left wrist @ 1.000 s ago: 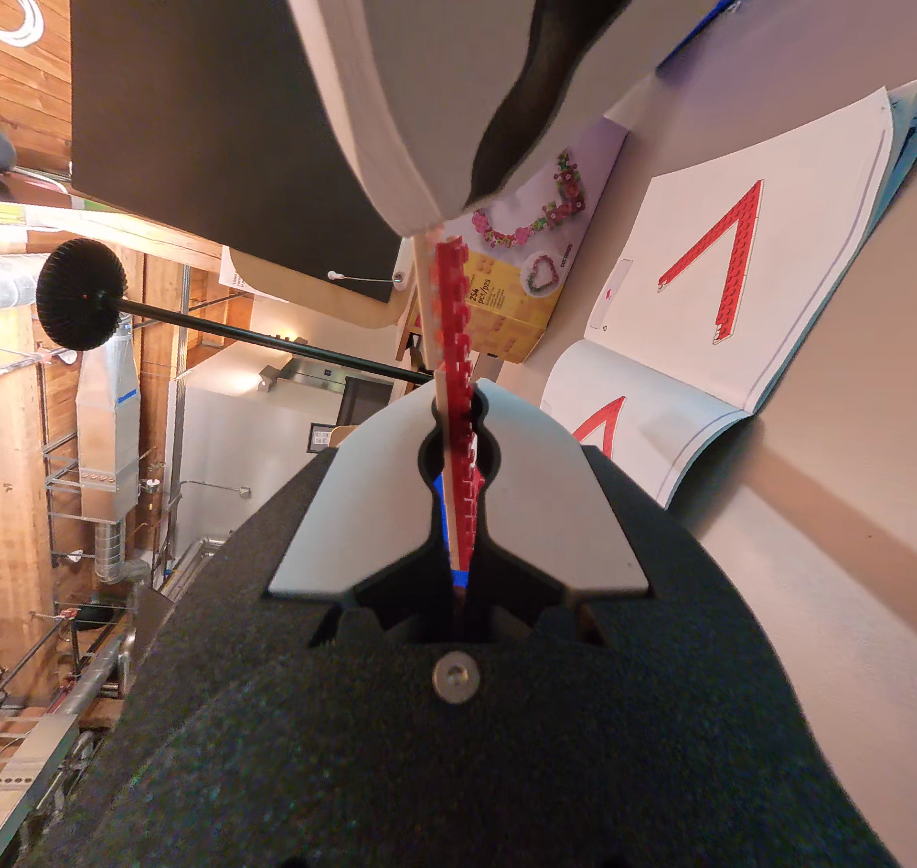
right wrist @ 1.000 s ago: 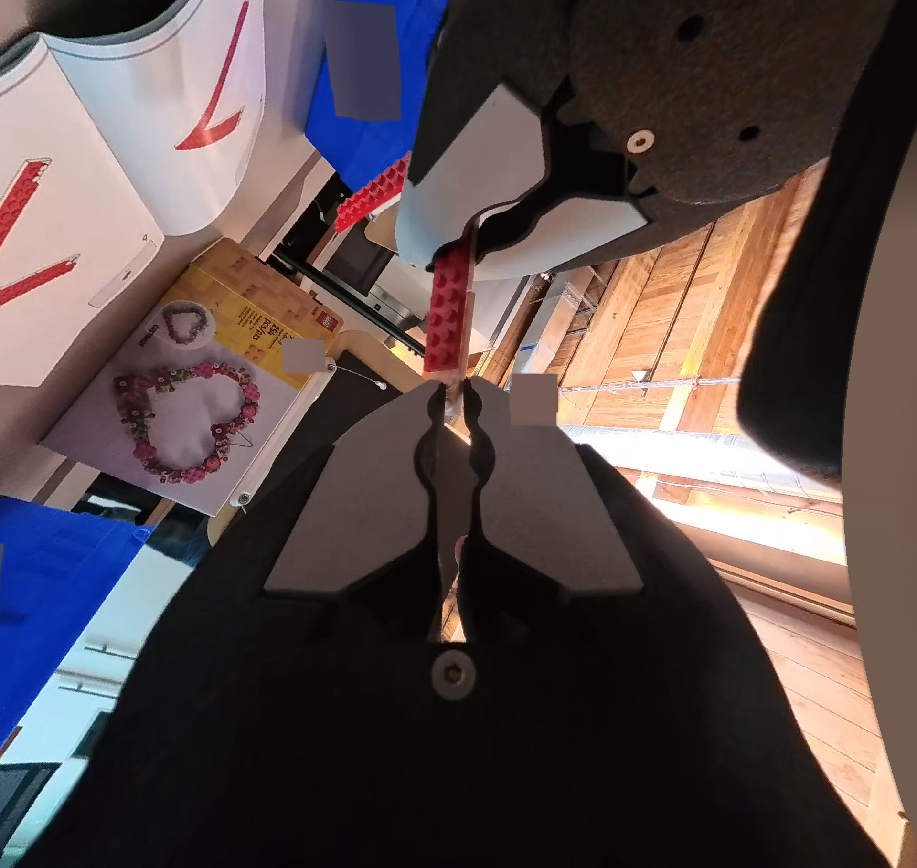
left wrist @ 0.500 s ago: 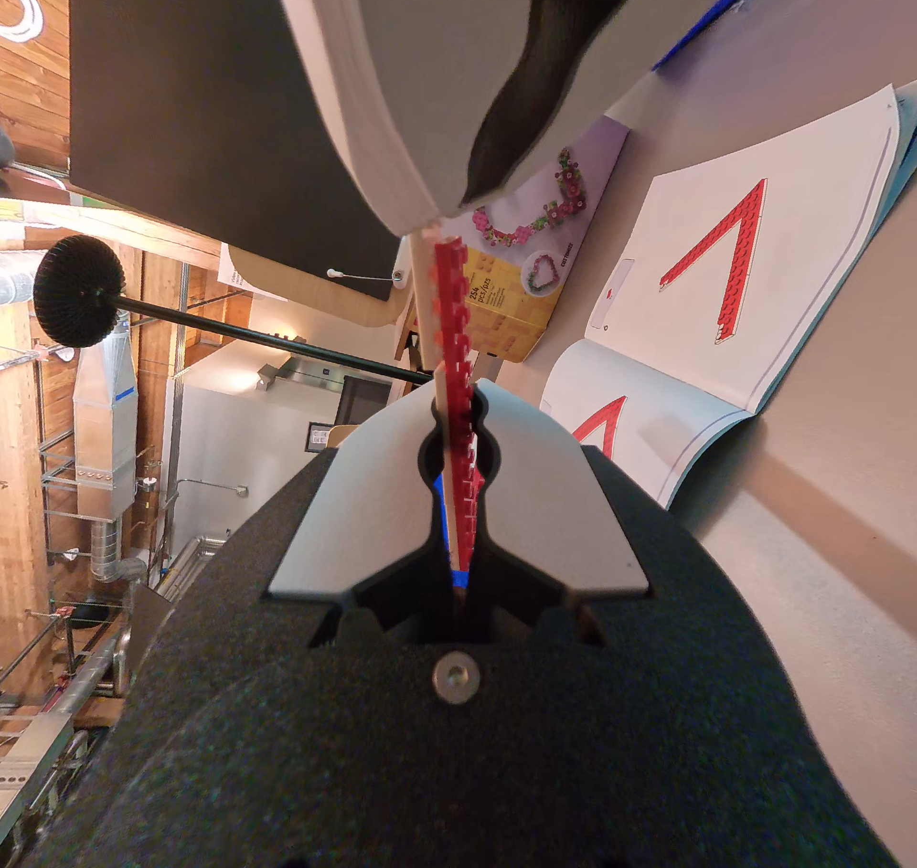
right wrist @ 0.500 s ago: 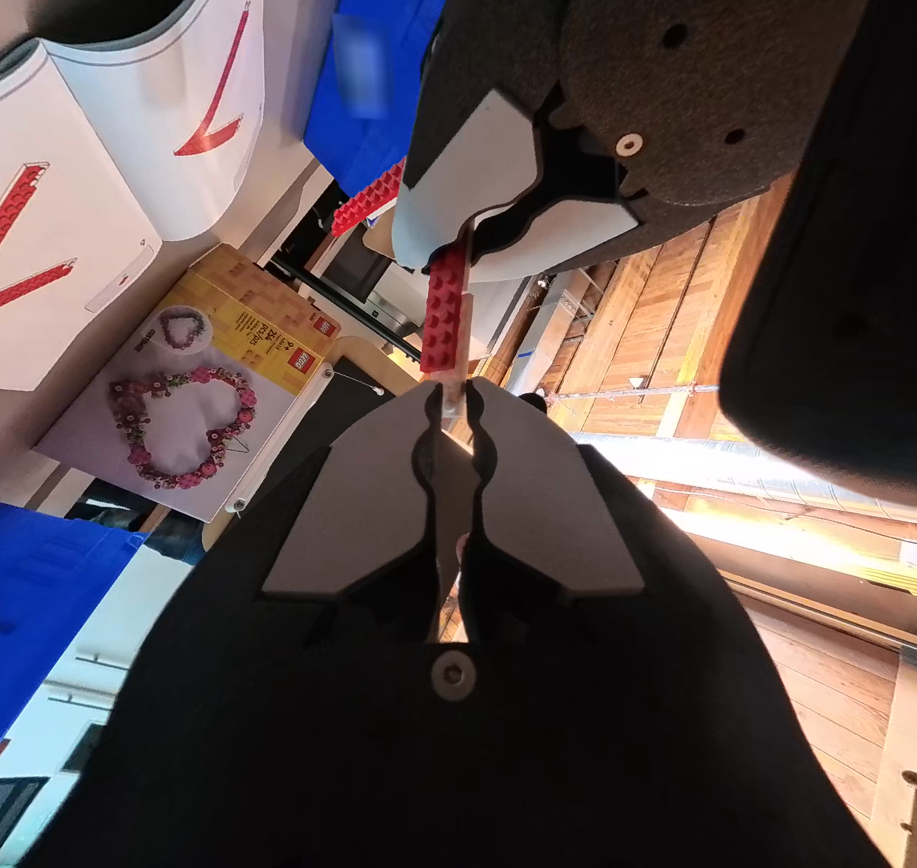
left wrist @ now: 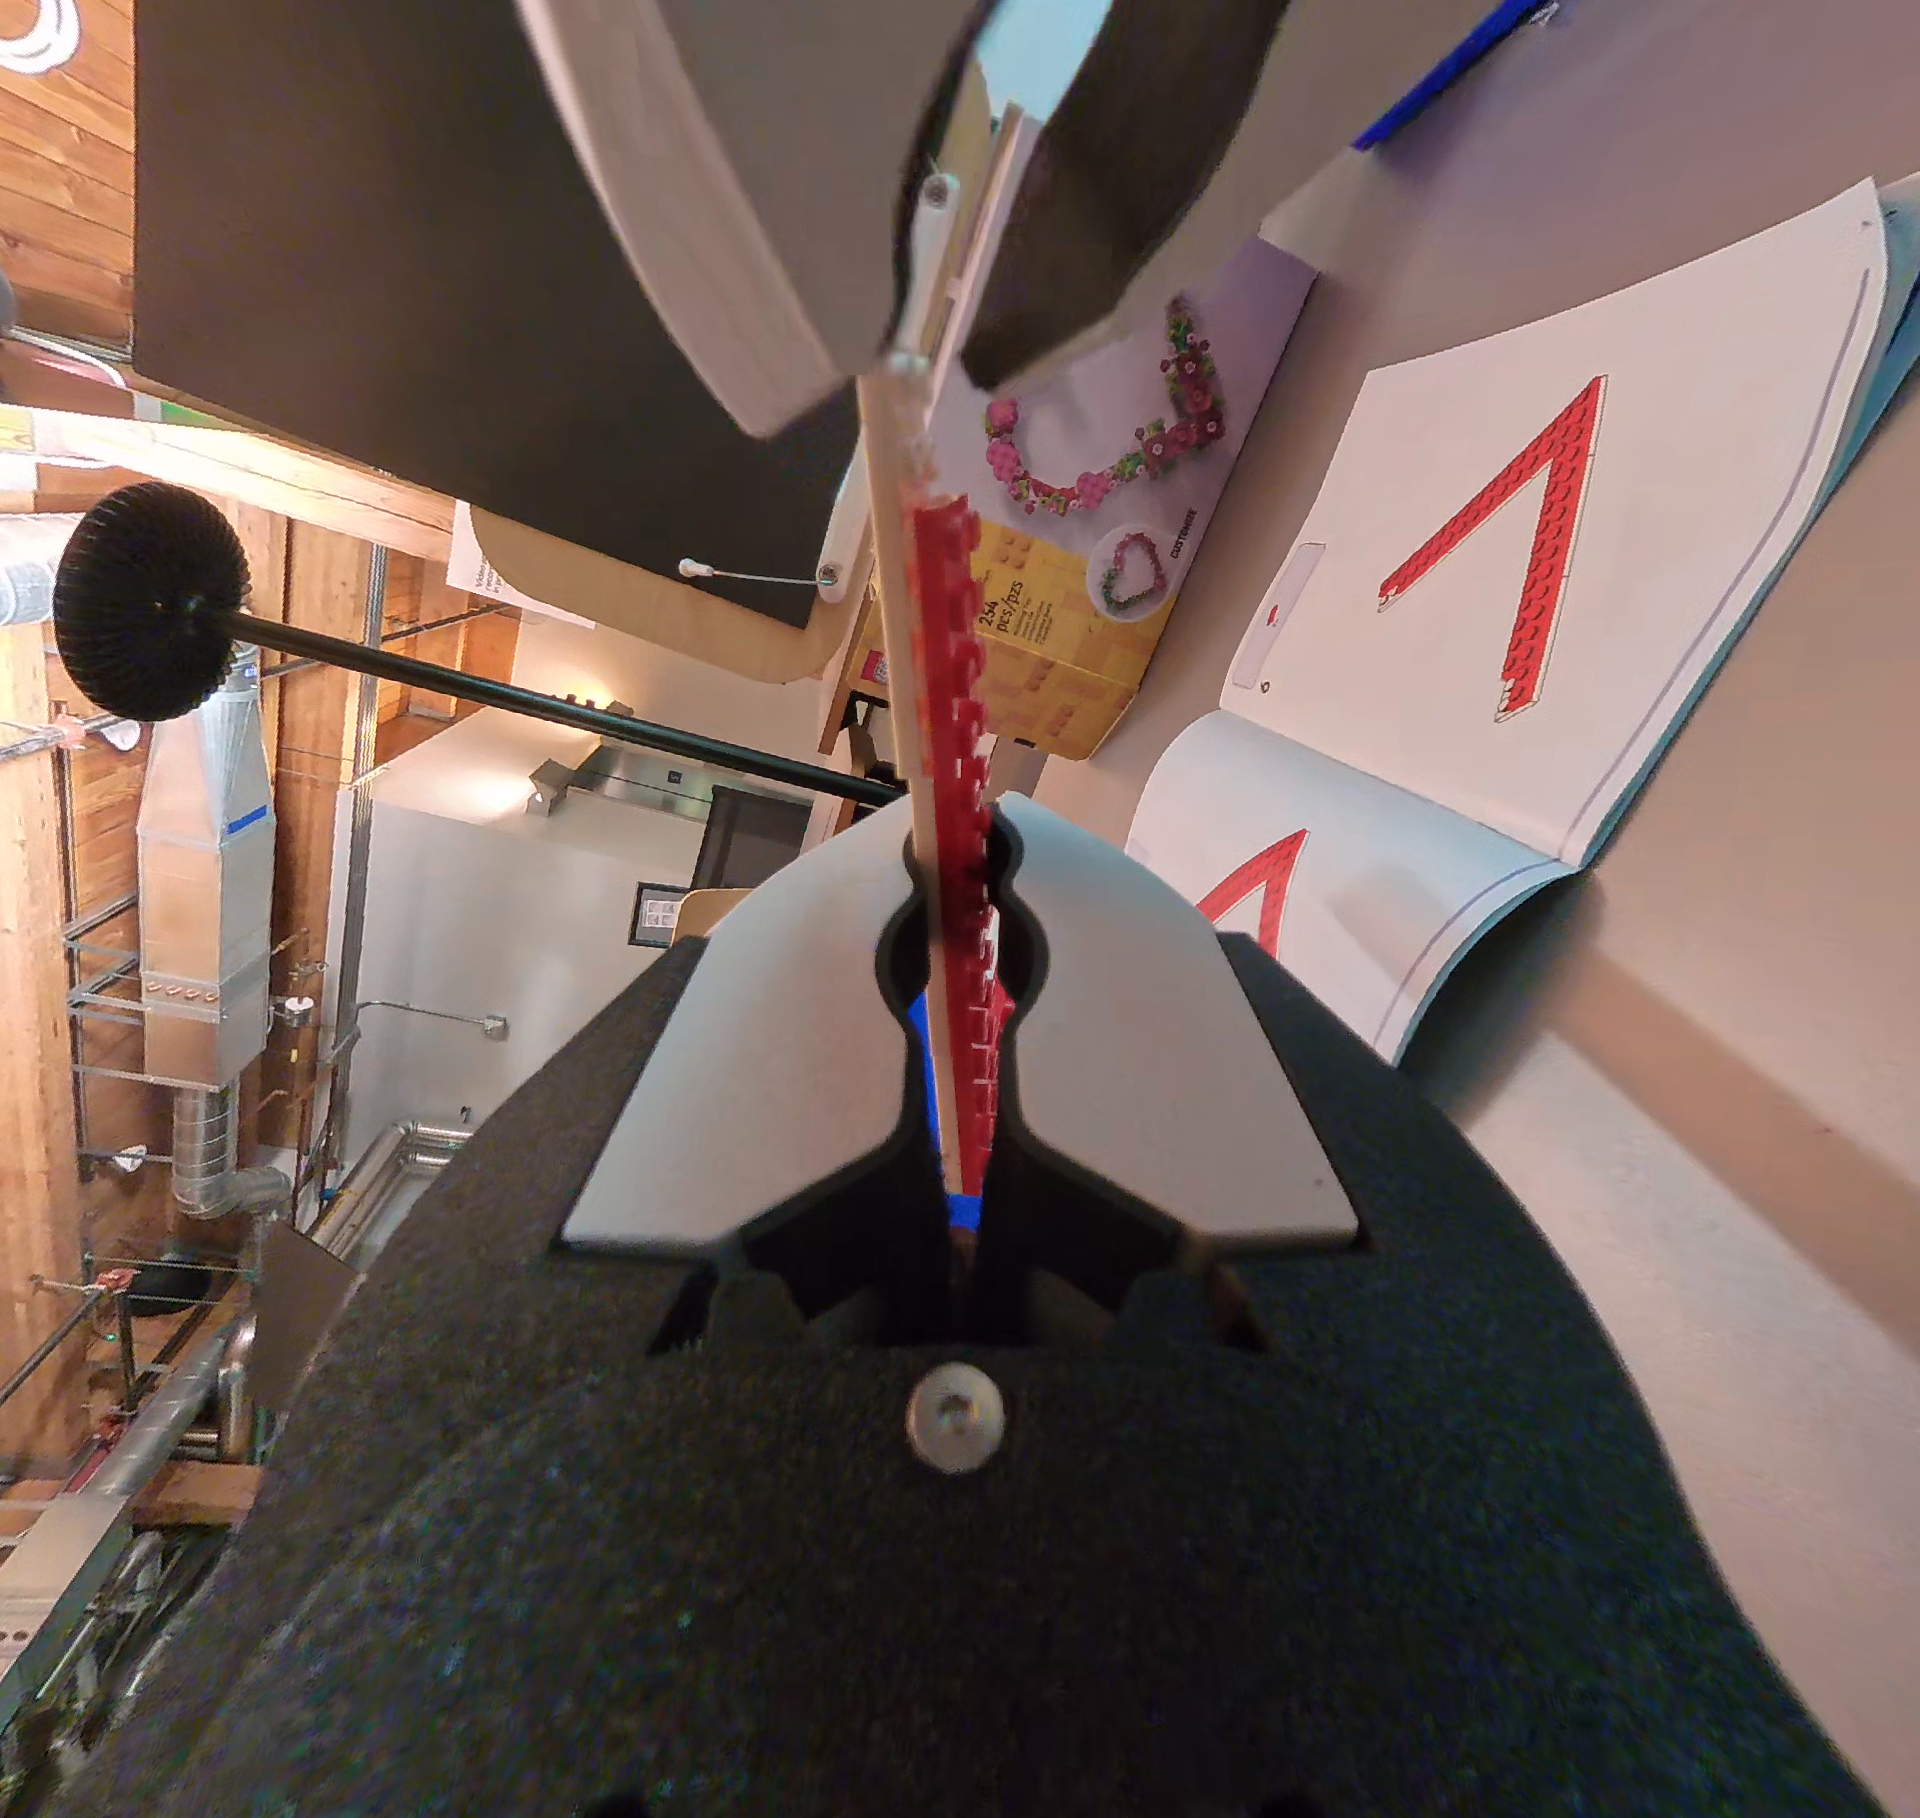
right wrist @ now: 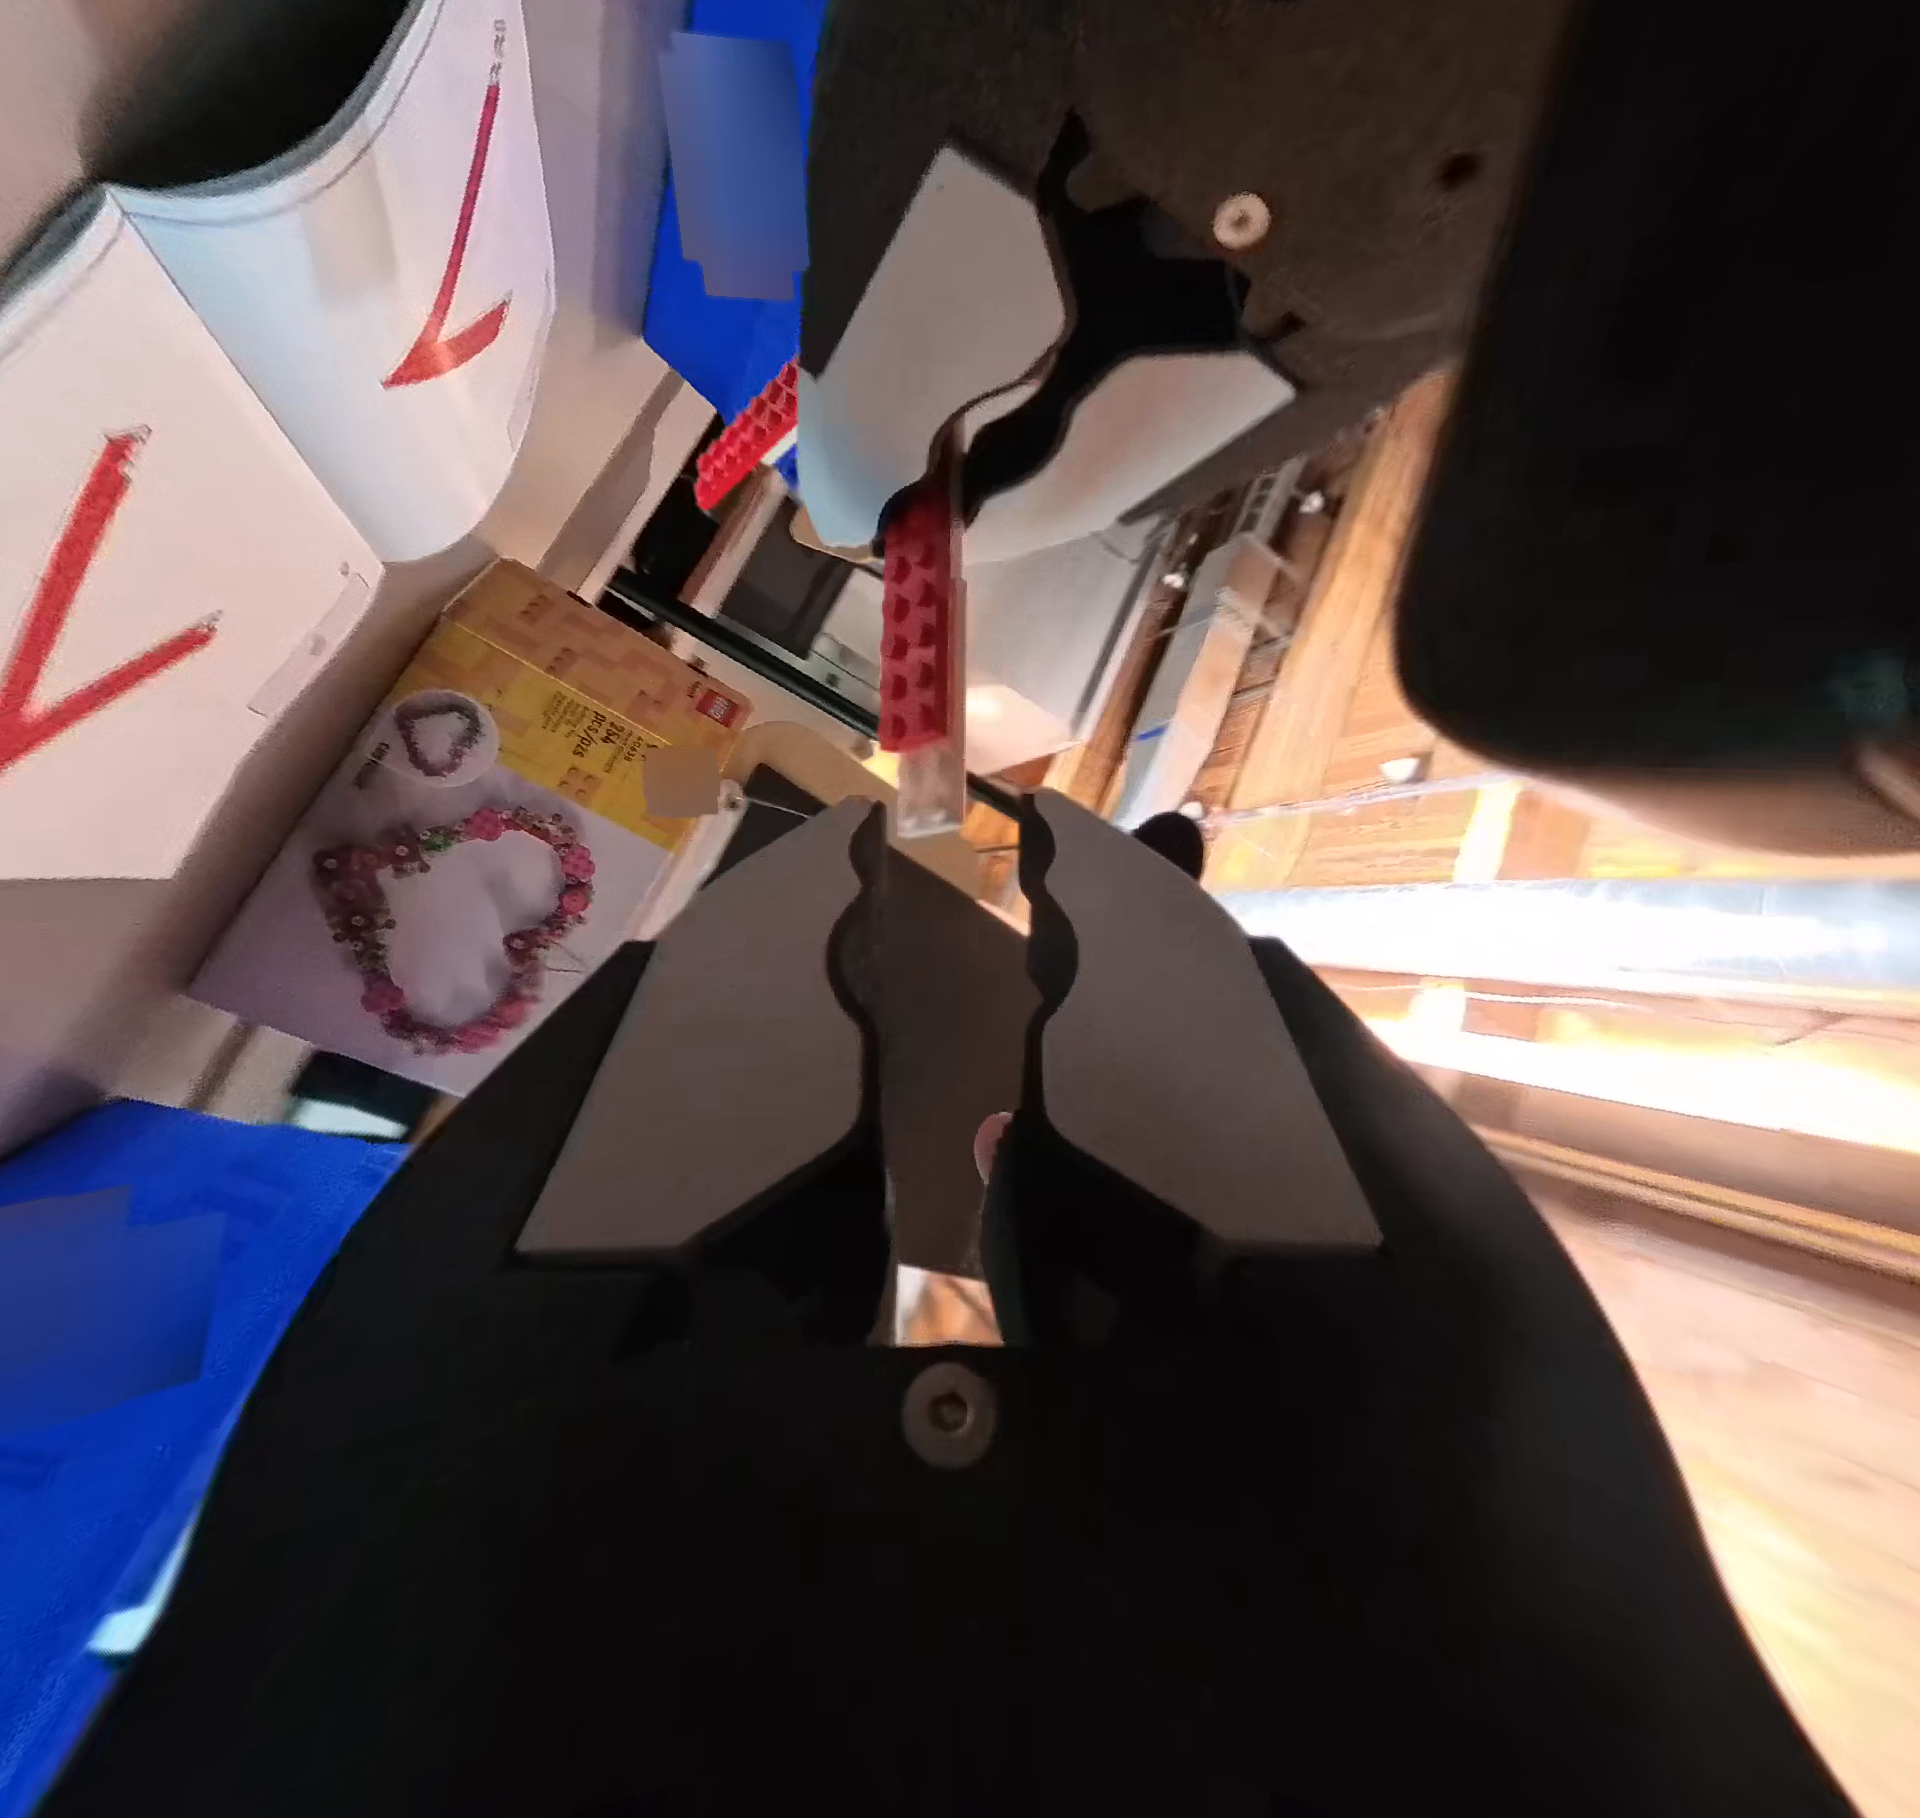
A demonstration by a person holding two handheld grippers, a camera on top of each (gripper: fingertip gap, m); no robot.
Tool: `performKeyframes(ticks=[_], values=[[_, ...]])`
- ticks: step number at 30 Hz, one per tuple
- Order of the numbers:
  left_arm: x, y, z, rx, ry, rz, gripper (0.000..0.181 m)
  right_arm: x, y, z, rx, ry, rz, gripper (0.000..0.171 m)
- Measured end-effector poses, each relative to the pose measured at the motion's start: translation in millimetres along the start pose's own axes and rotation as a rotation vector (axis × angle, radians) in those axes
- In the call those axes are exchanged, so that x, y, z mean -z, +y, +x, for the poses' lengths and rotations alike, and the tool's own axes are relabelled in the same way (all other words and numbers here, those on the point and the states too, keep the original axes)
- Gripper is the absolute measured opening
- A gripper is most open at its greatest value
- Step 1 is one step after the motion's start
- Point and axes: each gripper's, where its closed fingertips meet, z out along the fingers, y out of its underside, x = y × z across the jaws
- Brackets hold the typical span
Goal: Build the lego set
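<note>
My left gripper (left wrist: 956, 823) is shut on a long red Lego plate (left wrist: 951, 688) with a tan plate (left wrist: 891, 563) against its back, both seen edge-on and held up in the air. In the right wrist view the left gripper (right wrist: 930, 511) holds the red plate (right wrist: 916, 646) from above, and a second red arm (right wrist: 748, 449) sticks out to the left. My right gripper (right wrist: 951, 812) is open. The tan plate's end (right wrist: 928, 792) lies just at its fingertips, ungripped. It also shows in the left wrist view (left wrist: 914, 366), jaws apart.
An open instruction booklet (left wrist: 1558, 625) with red V-shaped drawings lies on the tan table (left wrist: 1714, 1197), also seen in the right wrist view (right wrist: 208, 573). The yellow and white Lego box (left wrist: 1060, 646) lies beside it. A blue bin (right wrist: 104, 1353) is at the lower left.
My right gripper has opened and let go of the tan plate's end, drawing back slightly. The left gripper keeps its hold on the red plate.
</note>
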Motion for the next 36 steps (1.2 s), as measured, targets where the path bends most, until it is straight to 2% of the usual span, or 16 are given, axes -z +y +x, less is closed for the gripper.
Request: performKeyframes(ticks=[2,7,10,14,20,24,29,36], values=[[-0.7,1.3,0.5,0.000,0.001,-0.001,0.006,6.0,2.4,-4.4,-0.170,-0.054,0.030,0.032],[-1.2,-0.8,4.1,0.005,0.024,0.016,0.006,27.6,3.4,1.1,-0.883,-0.202,0.294,0.052],[1.3,-8.8,9.3,0.011,0.060,0.053,0.006,30.9,3.4,13.0,-1.049,-0.277,0.473,0.054],[8.3,-21.1,8.3,0.036,0.078,0.108,0.006,25.9,-4.6,11.3,-1.070,-0.418,0.635,0.056],[24.3,-40.3,-2.6,0.097,0.107,0.227,0.006,27.7,-5.5,23.1,-1.061,-0.381,0.813,0.050],[38.8,-51.8,-15.2,0.094,0.104,0.294,0.006,36.2,-7.9,35.5,-1.079,-0.250,0.889,0.043],[57.3,-76.5,-33.1,0.077,0.114,0.415,0.006,46.7,-5.3,59.7,-1.143,-0.168,1.003,0.040],[62.1,-105.2,-55.1,0.096,0.158,0.572,0.006,56.8,7.9,90.9,-1.170,-0.071,1.108,0.027]])
